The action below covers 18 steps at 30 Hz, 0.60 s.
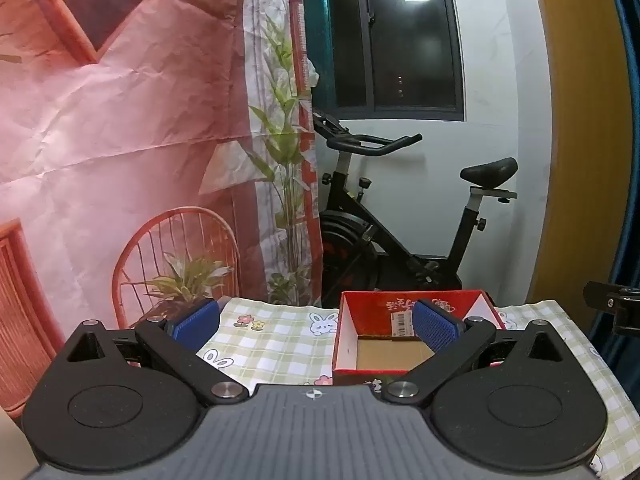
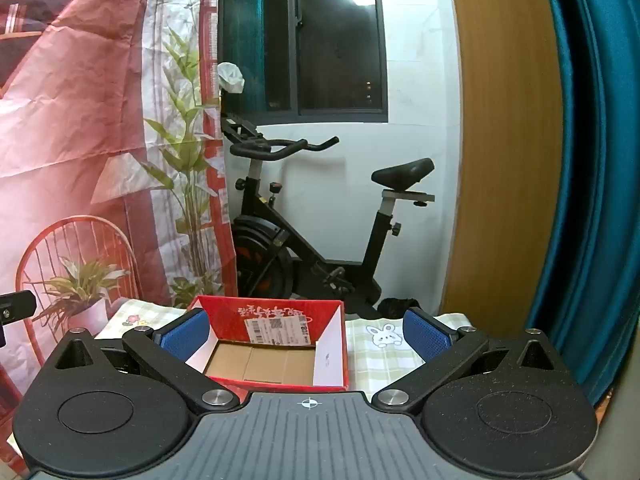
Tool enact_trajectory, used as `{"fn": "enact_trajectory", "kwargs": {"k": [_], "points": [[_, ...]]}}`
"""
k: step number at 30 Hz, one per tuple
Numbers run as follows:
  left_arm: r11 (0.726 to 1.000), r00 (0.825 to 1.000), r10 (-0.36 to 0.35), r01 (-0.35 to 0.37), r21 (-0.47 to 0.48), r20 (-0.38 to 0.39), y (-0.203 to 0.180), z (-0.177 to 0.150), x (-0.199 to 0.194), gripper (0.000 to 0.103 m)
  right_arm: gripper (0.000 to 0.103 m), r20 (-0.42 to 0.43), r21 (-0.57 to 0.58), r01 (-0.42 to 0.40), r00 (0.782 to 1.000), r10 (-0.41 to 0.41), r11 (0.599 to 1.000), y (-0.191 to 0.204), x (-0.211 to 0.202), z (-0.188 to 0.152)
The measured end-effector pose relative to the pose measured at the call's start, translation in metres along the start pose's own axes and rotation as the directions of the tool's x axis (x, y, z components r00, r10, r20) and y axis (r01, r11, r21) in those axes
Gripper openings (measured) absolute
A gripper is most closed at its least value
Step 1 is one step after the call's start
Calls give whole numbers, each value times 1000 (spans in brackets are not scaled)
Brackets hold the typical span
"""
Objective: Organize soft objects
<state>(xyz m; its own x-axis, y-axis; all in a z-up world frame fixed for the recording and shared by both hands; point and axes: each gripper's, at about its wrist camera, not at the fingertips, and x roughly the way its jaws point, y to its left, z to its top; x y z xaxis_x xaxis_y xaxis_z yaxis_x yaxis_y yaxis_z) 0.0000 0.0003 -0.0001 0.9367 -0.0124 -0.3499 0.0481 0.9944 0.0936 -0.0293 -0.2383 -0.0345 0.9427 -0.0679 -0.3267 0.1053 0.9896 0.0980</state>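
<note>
A red cardboard box (image 1: 362, 320) with a white inner wall and a bare brown bottom stands open on the checked tablecloth (image 1: 272, 344). It also shows in the right wrist view (image 2: 332, 316). My left gripper (image 1: 316, 322) is open and empty, its blue pads wide apart, the right pad over the box. My right gripper (image 2: 306, 334) is open and empty, spanning the box. No soft object is in view.
A black exercise bike (image 1: 400, 240) stands behind the table by a white wall. A printed pink backdrop (image 1: 120, 120) hangs at the left. A wooden panel (image 2: 504, 140) and teal curtain (image 2: 592, 160) stand at the right. The other gripper (image 1: 612, 304) shows at the right edge.
</note>
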Motion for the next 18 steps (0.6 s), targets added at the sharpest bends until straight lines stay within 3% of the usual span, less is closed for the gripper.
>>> {"fn": "enact_trajectory", "kwargs": {"k": [18], "points": [[999,1000,-28,28,25,4,0,-2,-4,103,103,0,-8,0,1000,0,1000,0,0,0]]}}
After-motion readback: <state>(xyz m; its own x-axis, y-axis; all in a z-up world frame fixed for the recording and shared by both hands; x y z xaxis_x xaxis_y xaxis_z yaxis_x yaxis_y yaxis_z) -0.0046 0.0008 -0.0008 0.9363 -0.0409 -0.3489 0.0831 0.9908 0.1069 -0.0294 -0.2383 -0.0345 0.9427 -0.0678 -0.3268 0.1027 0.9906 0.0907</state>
